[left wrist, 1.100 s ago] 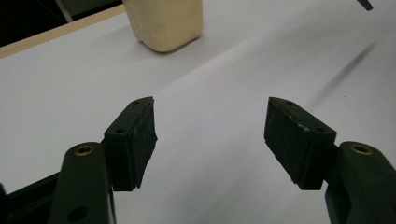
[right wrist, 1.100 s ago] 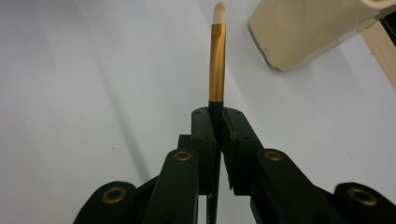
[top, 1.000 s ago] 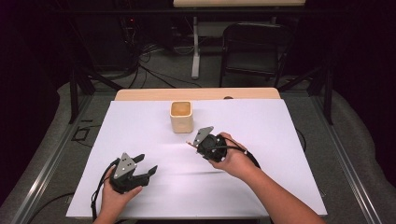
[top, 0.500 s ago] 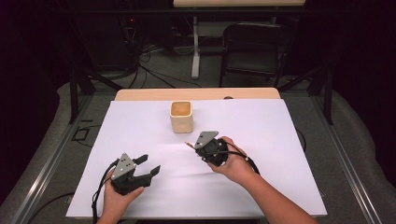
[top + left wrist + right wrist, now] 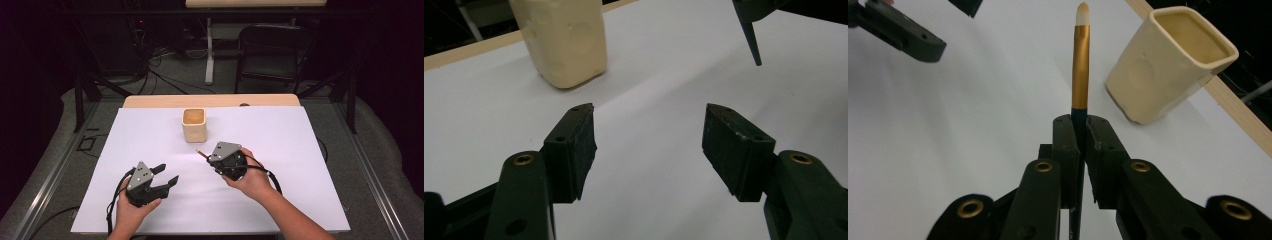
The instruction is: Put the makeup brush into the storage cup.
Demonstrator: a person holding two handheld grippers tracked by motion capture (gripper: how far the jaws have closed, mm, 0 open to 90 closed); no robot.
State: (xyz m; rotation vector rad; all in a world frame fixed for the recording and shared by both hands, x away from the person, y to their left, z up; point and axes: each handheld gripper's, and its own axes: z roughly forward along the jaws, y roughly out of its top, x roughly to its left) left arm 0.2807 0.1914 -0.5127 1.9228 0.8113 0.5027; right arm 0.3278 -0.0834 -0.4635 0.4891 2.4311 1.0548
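The right gripper [image 5: 1079, 125] is clamped on a thin dark-handled brush with a gold ferrule and pale tip [image 5: 1080, 65], tip aimed toward the cream square ceramic cup [image 5: 194, 124] near the white table sheet's [image 5: 300, 150] far edge, probably for dropping in. The left gripper [image 5: 167, 173], its jaws just narrowing yet empty, waits near the front edge. Dark room, chair [image 5: 270, 50] beyond.

- In the high view the brush [image 5: 201, 152] is a tiny sliver past the right gripper [image 5: 214, 159]; its bristles are too small to make out.
- The cup [image 5: 561, 37] loses its rim at the left gripper view's top edge.
- The brush handle's lower end runs off the right gripper view's bottom edge.
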